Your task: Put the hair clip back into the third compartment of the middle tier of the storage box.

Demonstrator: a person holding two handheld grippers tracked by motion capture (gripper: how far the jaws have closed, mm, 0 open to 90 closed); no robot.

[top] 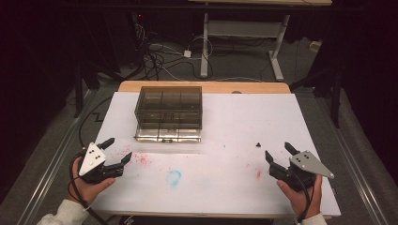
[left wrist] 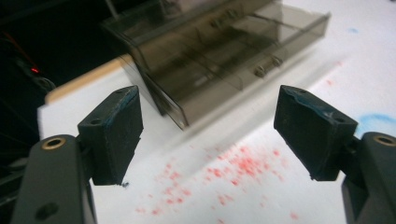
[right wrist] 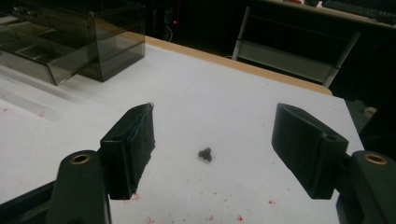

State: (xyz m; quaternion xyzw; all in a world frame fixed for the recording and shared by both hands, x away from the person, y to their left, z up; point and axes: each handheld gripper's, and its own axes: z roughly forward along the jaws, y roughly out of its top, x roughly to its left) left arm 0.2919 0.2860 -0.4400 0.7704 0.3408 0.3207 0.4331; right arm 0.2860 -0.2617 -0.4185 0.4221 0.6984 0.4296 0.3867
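I hold the left gripper (top: 117,152) and right gripper (top: 279,151), jaws apart and empty, low in frame, the small black piece (top: 257,144) near the right one, the unlabelled smoky drawer box (top: 169,112) upper centre.

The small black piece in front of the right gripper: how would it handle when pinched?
The small black piece looks tiny and knobbly, so probably light and apt to skid or flip. The right gripper, jaws open far wider than it, may struggle to seat it squarely.

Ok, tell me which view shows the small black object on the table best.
The right gripper view: the small black object lies close ahead on the white table cover, between the open right gripper's jaws, its lumpy shape visible. The high view shows it as a tiny dark speck.
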